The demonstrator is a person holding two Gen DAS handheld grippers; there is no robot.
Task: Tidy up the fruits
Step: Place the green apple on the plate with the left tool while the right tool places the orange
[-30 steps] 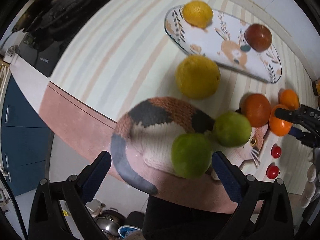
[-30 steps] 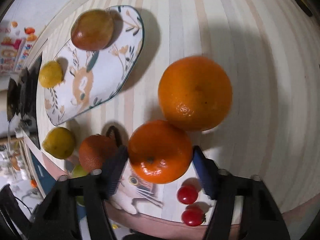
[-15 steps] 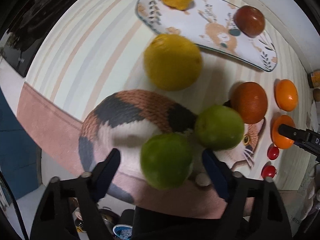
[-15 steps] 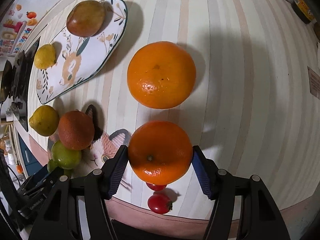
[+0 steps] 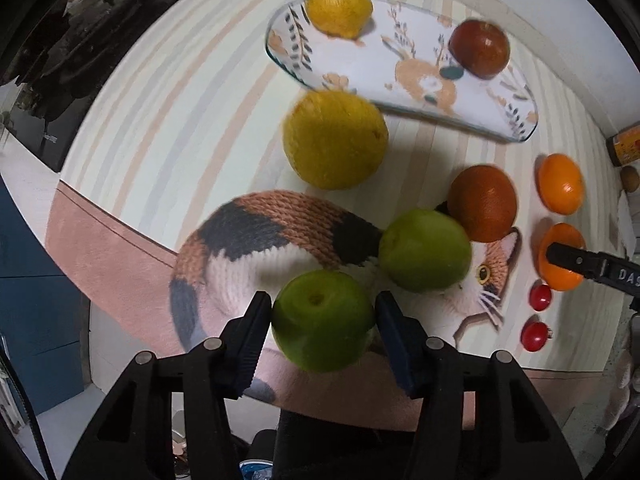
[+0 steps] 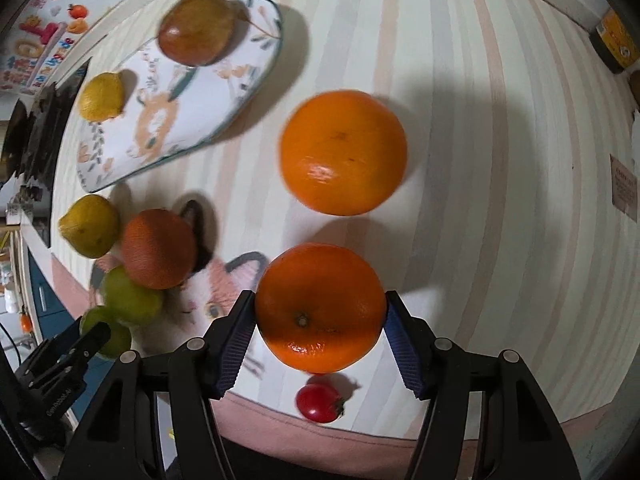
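A green fruit lies on the cat-pattern knitted mat near the table's front edge. My left gripper points down over it, its jaws closing, and both pads touch the fruit's sides. A second green fruit sits just beyond. My right gripper is shut on an orange, held a little above the striped table. The patterned plate at the back carries a lemon and a red-brown apple.
A large yellow fruit and a dark orange lie between mat and plate. Another orange rests ahead of the right gripper, with two cherry tomatoes below it. A jar stands far right, a dark stove far left.
The left jaws came in from wide open onto the green fruit as the gripper shifted over it. The right gripper kept its orange and only rolled a little.
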